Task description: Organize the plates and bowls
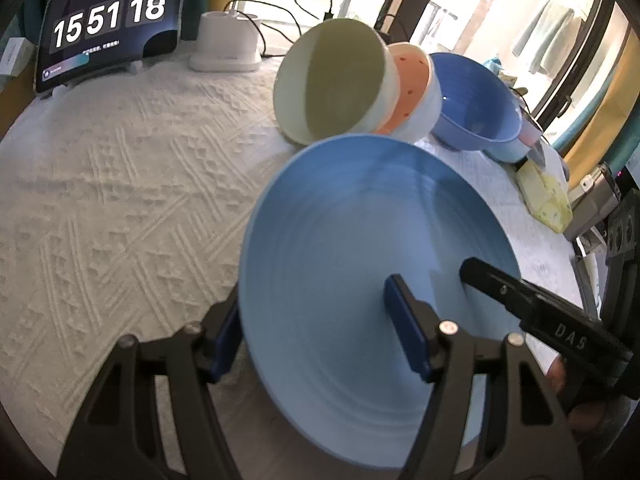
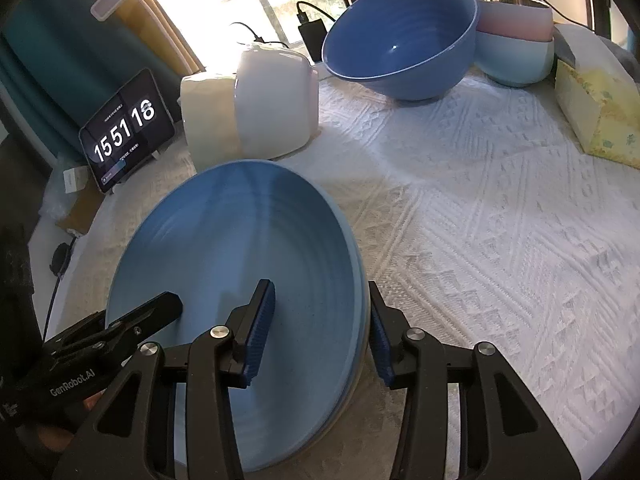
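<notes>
A desk [image 2: 500, 208] under a white textured cloth, sunlit windows behind; take the blue plate [image 1: 360, 264] as your landmark. It lies flat at the near edge, and from the right wrist view it appears to top a short stack of plates. Beyond it, two nested pale bowls [image 1: 344, 80] lie on their sides; behind and to the right of these stands the deep blue bowl [image 2: 400, 36], upright, with the pink and pale blue bowls [image 2: 516, 40] stacked just beside it. Far left of the plate is a clock tablet [image 1: 108, 28]; far right, a yellow tissue box [image 2: 600, 120].

Your left hand-held gripper [image 1: 316, 332] straddles the plate's left rim, and your right hand-held gripper [image 2: 320, 336] straddles its right rim. Both look released: a gap shows at each pad.

Judged step: the plate has been seated and let go, or is about to be grasped. Next, the tipped bowls likely need righting and stacking, which calls for a firm rim grip.
</notes>
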Tool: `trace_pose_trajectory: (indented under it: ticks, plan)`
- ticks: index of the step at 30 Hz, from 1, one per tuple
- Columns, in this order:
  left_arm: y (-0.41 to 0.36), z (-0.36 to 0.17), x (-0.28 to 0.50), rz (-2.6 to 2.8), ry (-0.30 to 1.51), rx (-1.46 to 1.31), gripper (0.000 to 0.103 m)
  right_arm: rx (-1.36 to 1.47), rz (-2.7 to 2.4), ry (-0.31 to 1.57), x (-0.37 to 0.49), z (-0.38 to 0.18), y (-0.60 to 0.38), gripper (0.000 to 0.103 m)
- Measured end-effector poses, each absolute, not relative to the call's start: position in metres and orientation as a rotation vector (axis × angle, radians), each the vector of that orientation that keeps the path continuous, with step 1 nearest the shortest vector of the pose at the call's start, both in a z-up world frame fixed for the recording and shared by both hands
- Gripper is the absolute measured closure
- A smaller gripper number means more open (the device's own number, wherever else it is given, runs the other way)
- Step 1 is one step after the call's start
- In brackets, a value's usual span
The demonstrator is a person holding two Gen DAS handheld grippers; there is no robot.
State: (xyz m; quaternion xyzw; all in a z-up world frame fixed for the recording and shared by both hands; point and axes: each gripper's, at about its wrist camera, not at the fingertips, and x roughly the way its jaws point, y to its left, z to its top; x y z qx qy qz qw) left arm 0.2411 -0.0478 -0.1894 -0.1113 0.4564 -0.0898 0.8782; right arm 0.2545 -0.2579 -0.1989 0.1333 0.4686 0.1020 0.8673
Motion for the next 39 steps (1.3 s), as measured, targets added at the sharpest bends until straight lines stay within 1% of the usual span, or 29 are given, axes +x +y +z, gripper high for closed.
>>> trace_pose_trajectory:
  ticks: [20,39]
  plan:
    - [-0.013,-0.178,0.227,-0.151,0.913,-0.272,0.036,0.240,0.244,0.961,0.253,-0.184,-0.223,0.056]
    - [0.038,-0.179,0.224,-0.102,0.889,-0.333,0.036,0.177,0.283,0.966,0.265,-0.179,-0.172,0.056]
